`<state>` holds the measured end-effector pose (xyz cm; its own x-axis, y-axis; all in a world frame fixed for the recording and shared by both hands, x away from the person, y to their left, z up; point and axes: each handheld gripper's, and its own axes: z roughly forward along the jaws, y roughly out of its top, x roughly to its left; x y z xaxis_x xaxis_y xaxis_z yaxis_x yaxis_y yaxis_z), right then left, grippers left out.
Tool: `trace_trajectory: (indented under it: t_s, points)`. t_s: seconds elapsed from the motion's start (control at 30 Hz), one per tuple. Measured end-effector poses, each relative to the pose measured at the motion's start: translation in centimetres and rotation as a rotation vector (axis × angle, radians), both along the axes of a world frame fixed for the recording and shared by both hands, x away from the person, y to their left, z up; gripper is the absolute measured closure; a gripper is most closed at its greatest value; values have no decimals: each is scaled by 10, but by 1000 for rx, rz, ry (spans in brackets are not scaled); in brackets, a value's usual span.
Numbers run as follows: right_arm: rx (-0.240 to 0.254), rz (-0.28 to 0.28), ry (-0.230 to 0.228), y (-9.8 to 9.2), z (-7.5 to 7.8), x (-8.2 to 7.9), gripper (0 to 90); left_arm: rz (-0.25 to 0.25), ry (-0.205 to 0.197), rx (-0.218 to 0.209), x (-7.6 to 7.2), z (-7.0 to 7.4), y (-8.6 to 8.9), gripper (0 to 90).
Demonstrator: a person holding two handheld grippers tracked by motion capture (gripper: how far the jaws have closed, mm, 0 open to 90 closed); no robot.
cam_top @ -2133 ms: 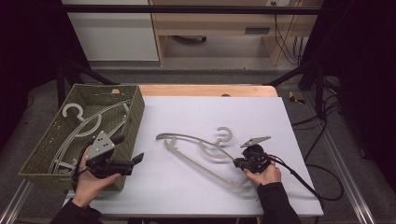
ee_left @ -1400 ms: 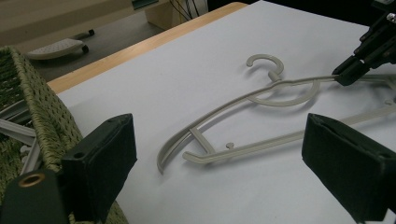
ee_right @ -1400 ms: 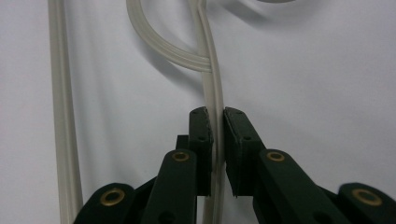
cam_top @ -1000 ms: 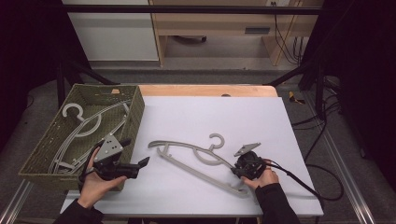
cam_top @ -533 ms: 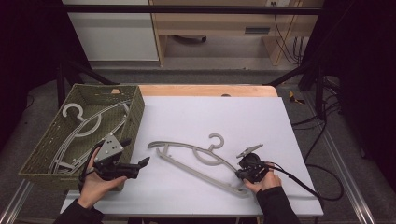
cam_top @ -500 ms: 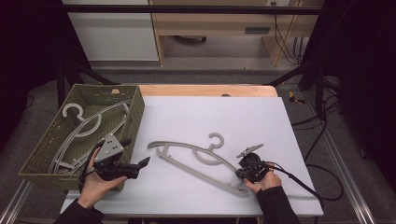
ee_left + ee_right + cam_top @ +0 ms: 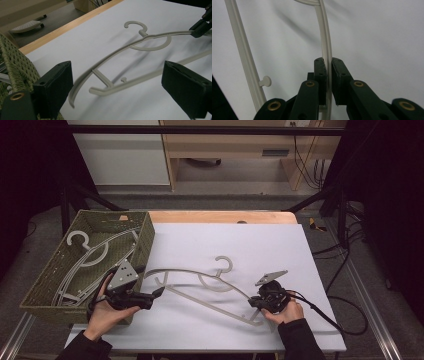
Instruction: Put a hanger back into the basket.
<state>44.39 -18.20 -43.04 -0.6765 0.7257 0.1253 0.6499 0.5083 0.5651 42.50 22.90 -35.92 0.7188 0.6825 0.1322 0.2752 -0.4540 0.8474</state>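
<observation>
1. High view: a pale grey plastic hanger (image 7: 200, 282) lies across the middle of the white table top (image 7: 240, 240), its hook pointing away from the person, one arm reaching toward the basket and the other toward the right hand.
2. Right gripper (image 7: 257, 301) is clamped on the end of the hanger's right arm; in the right gripper view its two black pads (image 7: 321, 75) press the thin curved bar from both sides, and its jaws have just finished closing on that bar.
3. Left gripper (image 7: 155, 293) is held just beside the basket's near right corner with its jaws standing wide apart and nothing between the pads; in the left gripper view the hanger's left end (image 7: 72, 100) lies on the table between and ahead of the two pads (image 7: 58, 85), not touching them.
4. A woven green basket (image 7: 145, 237) sits at the table's left edge, partly off the white top; it stands right next to the left gripper and close to the hanger's left tip.
5. Inside the basket lie more hangers (image 7: 90, 255) of the same pale grey, stacked loosely, one hook near the far left corner.
6. Beyond the table's wooden far edge (image 7: 220, 216) stand a white cabinet (image 7: 120, 155) and a wooden bench frame (image 7: 235, 150); black cables (image 7: 345, 315) trail off the right side.
</observation>
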Motion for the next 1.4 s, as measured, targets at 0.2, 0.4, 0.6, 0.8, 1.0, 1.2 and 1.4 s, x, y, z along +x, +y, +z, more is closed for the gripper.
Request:
trace_trajectory:
  t_s: [0.2,0.4,0.6,0.8,1.0,1.2,1.4]
  points:
    - [1,92,-36,7,11,-5,834,-53,64,88,12,8,-13,112]
    - [17,139,-58,11,19,-11,834,-121,141,202,24,7,-28,173]
    - [15,172,-56,13,23,-15,834,-154,175,314,32,0,-39,299]
    - [7,208,-59,15,24,-17,833,-195,235,407,41,-9,-48,447]
    - [7,223,-62,17,25,-19,833,-210,259,472,42,-15,-52,572]
    - [14,235,-65,18,25,-19,832,-216,267,488,40,-17,-53,709]
    - [5,258,-69,18,24,-18,829,-224,277,492,35,-18,-53,746]
